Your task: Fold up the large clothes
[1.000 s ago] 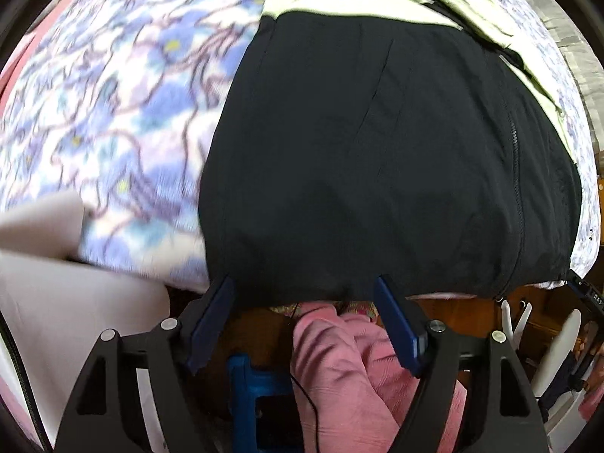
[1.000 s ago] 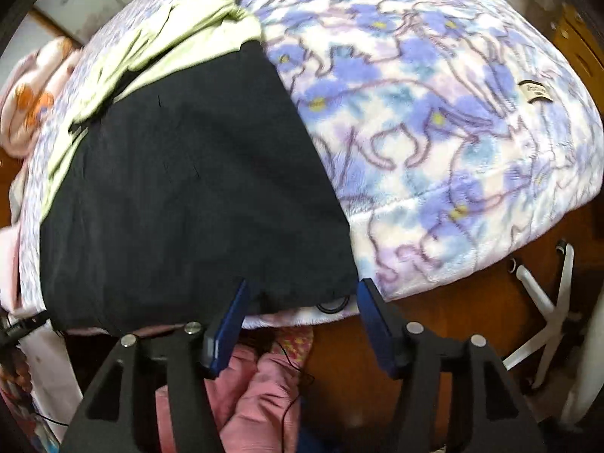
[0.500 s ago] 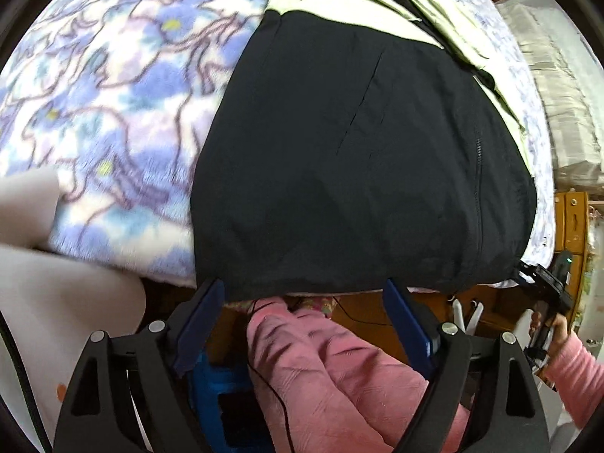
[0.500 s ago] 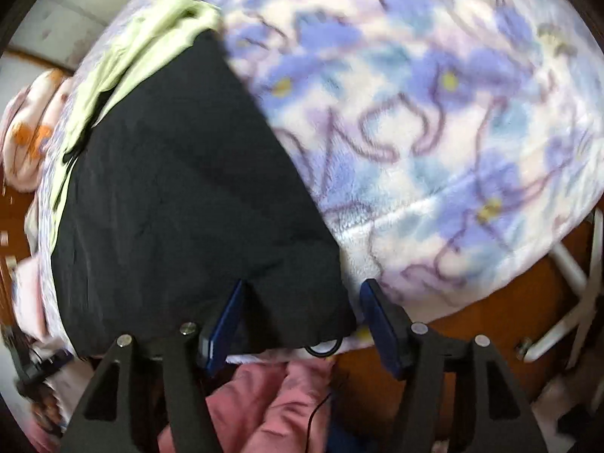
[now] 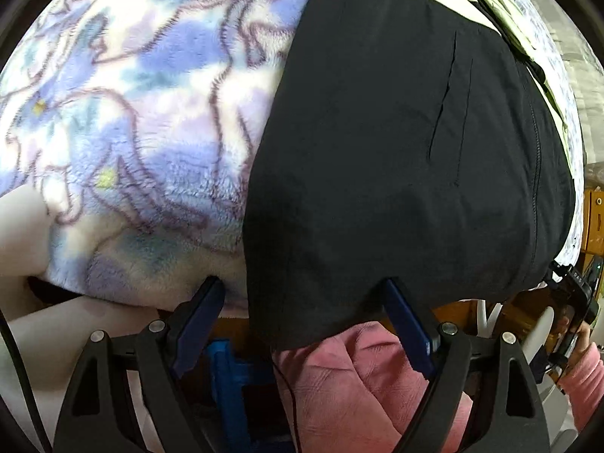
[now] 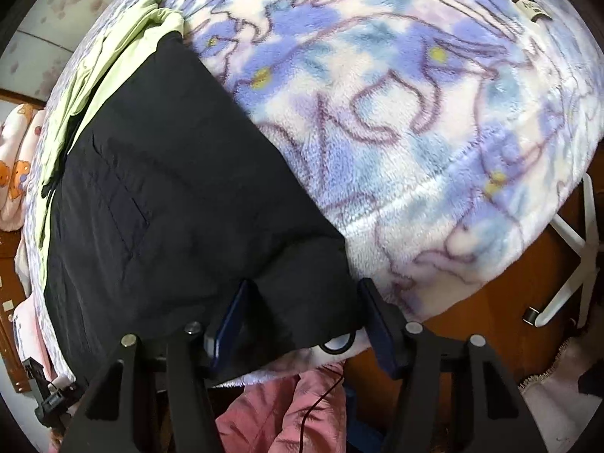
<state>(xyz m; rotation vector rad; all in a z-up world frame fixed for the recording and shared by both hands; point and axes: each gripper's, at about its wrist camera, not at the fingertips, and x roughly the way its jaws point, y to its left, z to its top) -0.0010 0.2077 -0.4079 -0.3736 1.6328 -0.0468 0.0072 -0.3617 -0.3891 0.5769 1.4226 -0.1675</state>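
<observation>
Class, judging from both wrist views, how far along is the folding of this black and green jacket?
Done: the jacket lies spread on the floral blanket. In hand: the left gripper and right gripper, closing, straddle the hem corners; neither visibly pinches yet. Left: gripping and every fold.

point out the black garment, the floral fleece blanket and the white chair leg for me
black garment (image 5: pixel 396 151): left wrist view, on the flat dark panel beside the pocket slit
floral fleece blanket (image 6: pixel 415 113): right wrist view, on the bare blue-and-white pile
white chair leg (image 6: pixel 566 275): right wrist view, on the slanting white strut
</observation>
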